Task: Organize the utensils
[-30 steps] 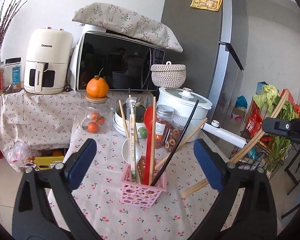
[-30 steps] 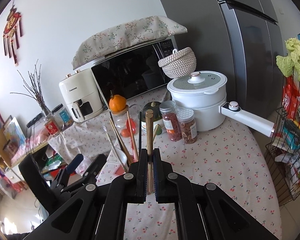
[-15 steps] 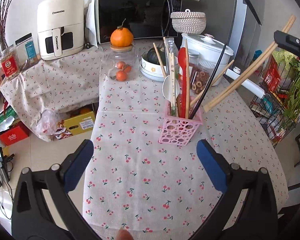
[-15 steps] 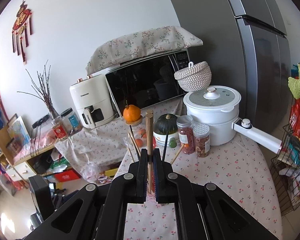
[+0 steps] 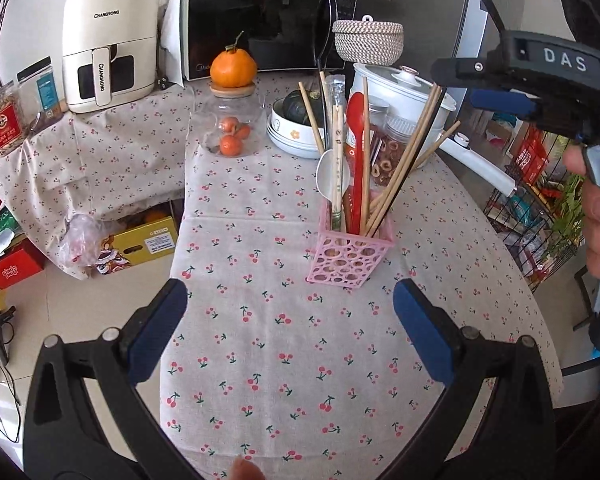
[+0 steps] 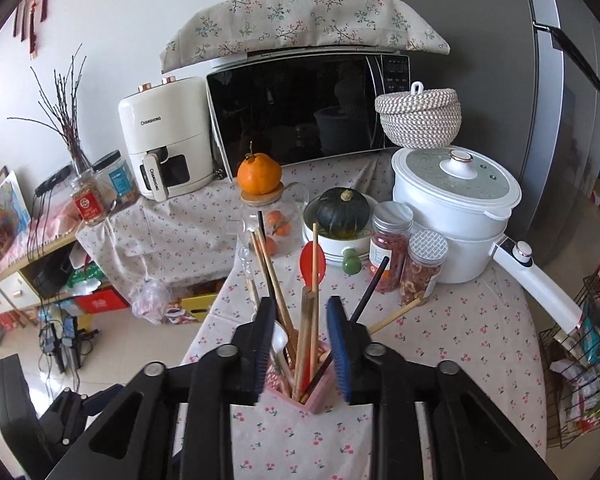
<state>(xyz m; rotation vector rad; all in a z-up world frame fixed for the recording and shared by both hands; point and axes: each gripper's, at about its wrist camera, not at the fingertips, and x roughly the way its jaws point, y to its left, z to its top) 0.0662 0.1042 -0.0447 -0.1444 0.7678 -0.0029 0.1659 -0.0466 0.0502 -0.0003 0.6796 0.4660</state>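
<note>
A pink perforated utensil holder (image 5: 350,258) stands on the cherry-print tablecloth (image 5: 284,352). It holds several wooden chopsticks (image 5: 404,160), a black chopstick, a red spoon (image 5: 356,152) and a white spoon (image 5: 329,176). My left gripper (image 5: 290,326) is open and empty, short of the holder. My right gripper (image 6: 301,342) is open just above the holder (image 6: 318,394), its pads either side of a wooden chopstick pair (image 6: 309,320) that stands in the holder. It also shows at the upper right of the left wrist view (image 5: 500,92).
Behind the holder are a glass jar (image 5: 230,128) topped by an orange, a bowl with a dark pumpkin (image 6: 342,210), two food jars (image 6: 390,252), a white pot (image 6: 454,200) with a long handle, a microwave and an air fryer (image 5: 110,40). A wire rack stands right.
My right gripper lowered the wooden chopsticks into the holder and opened, letting them go. My left gripper pulled back and tilted down toward the table.
</note>
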